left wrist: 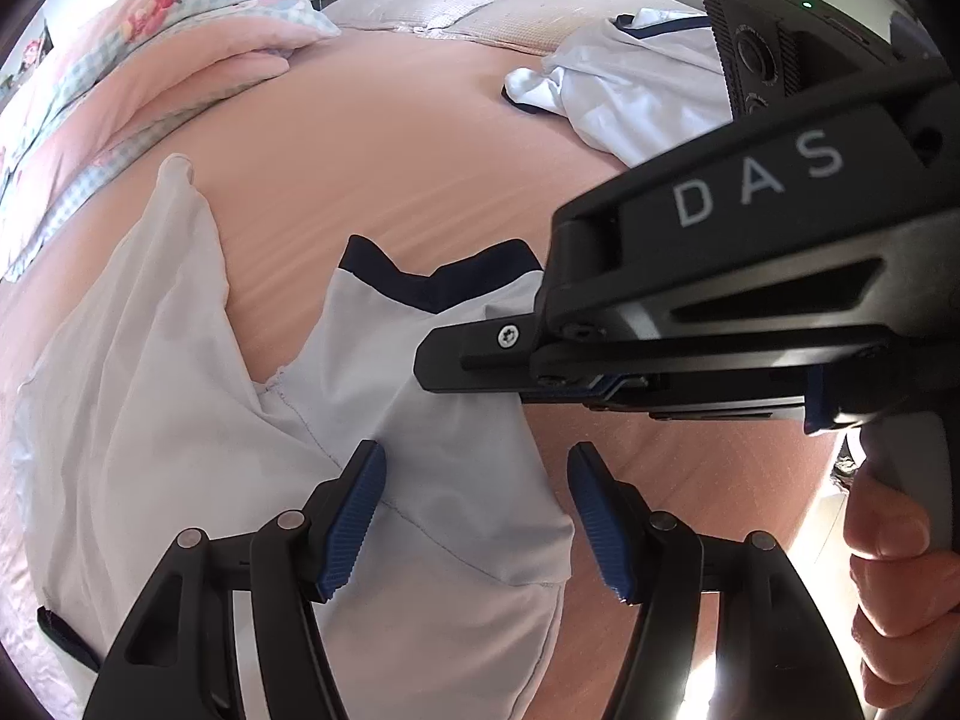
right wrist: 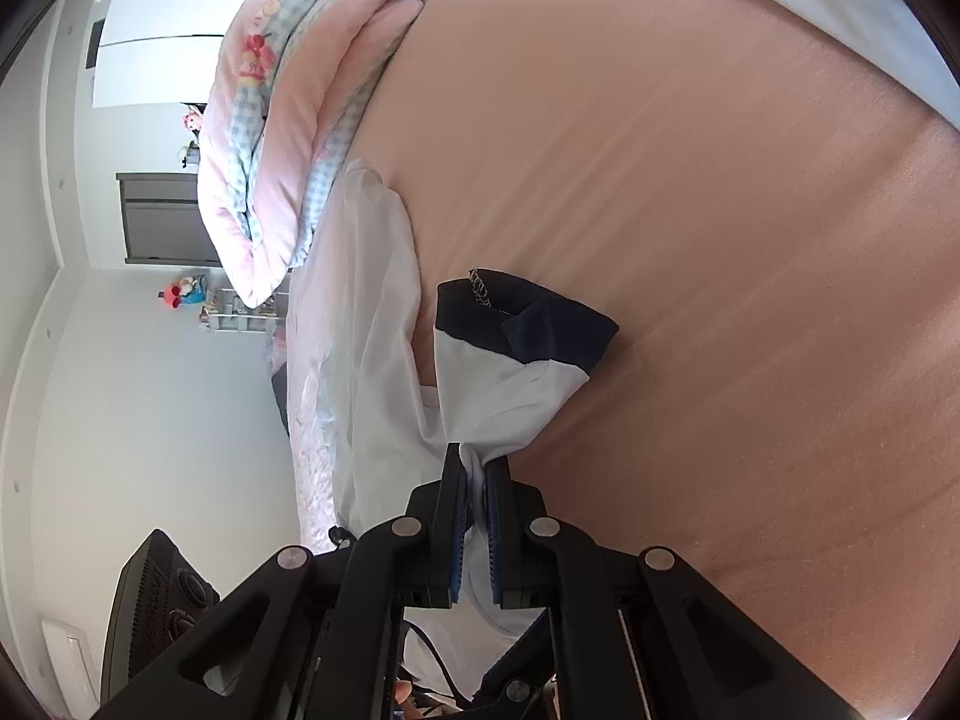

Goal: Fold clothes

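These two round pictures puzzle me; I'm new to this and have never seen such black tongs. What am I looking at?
A person holds a pincer tool in each hand; each tool carries a wide-angle camera looking along its two fingers, hence the round pictures. One picture is from the left tool, whose blue-padded fingers stand open over a white shirt with a navy-cuffed sleeve. The black thing marked DAS is the right tool, with the person's hand on its handle. The other picture is from the right tool, shut on the sleeve's cloth. All lies on a peach bed sheet, with a pink quilt and another white garment further back.
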Motion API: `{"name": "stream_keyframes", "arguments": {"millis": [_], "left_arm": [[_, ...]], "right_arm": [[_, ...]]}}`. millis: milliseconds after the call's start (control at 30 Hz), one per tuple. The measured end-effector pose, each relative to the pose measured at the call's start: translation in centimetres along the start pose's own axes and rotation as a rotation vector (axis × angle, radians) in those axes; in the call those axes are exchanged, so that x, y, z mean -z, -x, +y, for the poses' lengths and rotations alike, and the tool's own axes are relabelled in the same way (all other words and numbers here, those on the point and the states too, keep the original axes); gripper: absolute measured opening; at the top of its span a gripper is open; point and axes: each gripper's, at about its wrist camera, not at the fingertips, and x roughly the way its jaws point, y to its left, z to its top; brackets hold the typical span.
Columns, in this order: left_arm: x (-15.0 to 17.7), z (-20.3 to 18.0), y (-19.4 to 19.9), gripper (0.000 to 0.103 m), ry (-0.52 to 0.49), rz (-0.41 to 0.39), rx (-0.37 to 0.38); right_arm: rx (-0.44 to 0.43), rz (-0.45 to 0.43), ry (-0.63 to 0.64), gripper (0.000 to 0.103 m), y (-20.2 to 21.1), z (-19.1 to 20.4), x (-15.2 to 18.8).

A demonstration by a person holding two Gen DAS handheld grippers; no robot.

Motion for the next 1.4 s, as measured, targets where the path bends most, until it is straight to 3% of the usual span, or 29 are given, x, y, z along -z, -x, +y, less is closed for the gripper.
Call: {"name": "stream_keyframes", "arguments": {"millis": [367,467,533,667,700,733,767,800,933,1133,1233,1300,1367,1400], "left_arm": [[-0.2,0.1,-0.6,0.06,0.055,-0.033,-0.02],[0.0,0.2,-0.7,0.04,0.056,-0.043,-0.039],[0.1,0.3,-1.0,0.02,0.057,-0.038,-0.058],[1.2,2.6,-1.2,0.013,0.115,-0.012,0.015],[1.2,3.0,-1.2,0.011,0.131,-0.01,0.032],[1.2,3.3,-1.2,0.011,0.149,-0.006,0.049],[1.3,3.7,-1.3,0.011,0.168,-0.002,0.066],[1.4,4.0,-1.3,0.011,0.187,0.0,0.081],[1.8,5.0,-1.5,0.011,0.253,0.007,0.133],[2.2,4.7,-1.6,0.011,0.257,0.012,0.112],[2.4,4.7,-1.6,0.011,0.261,0.018,0.106],[2.5,4.7,-1.6,0.011,0.265,0.021,0.11],[2.6,4.8,-1.6,0.011,0.27,0.024,0.114],[2.7,4.8,-1.6,0.011,0.272,0.026,0.116]], "right_arm": [[-0.073,0.034,-0.051,0.004,-0.2,-0.1,0.5],[-0.04,0.023,-0.022,0.005,-0.2,0.3,0.6],[-0.017,0.023,-0.008,0.007,-0.1,0.4,0.6],[0.037,0.029,-0.01,0.008,-0.4,0.3,0.6],[0.056,0.03,-0.012,0.011,-0.5,0.2,0.6],[0.074,0.031,-0.018,0.026,-0.7,0.1,0.5],[0.082,0.028,-0.039,0.054,-0.8,-0.1,0.4],[0.066,0.021,-0.064,0.061,-0.7,-0.4,0.4],[0.023,-0.006,-0.128,0.064,-0.6,-1.1,0.2],[0.007,-0.05,-0.121,0.063,-2.0,-0.7,-0.1],[0.016,-0.058,-0.119,0.061,-2.2,-0.8,-0.1],[0.021,-0.06,-0.122,0.052,-2.0,-1.2,0.0],[0.055,-0.07,-0.15,0.024,-1.8,-2.4,0.2],[0.079,-0.075,-0.179,0.0,-1.9,-3.3,0.4]]}}
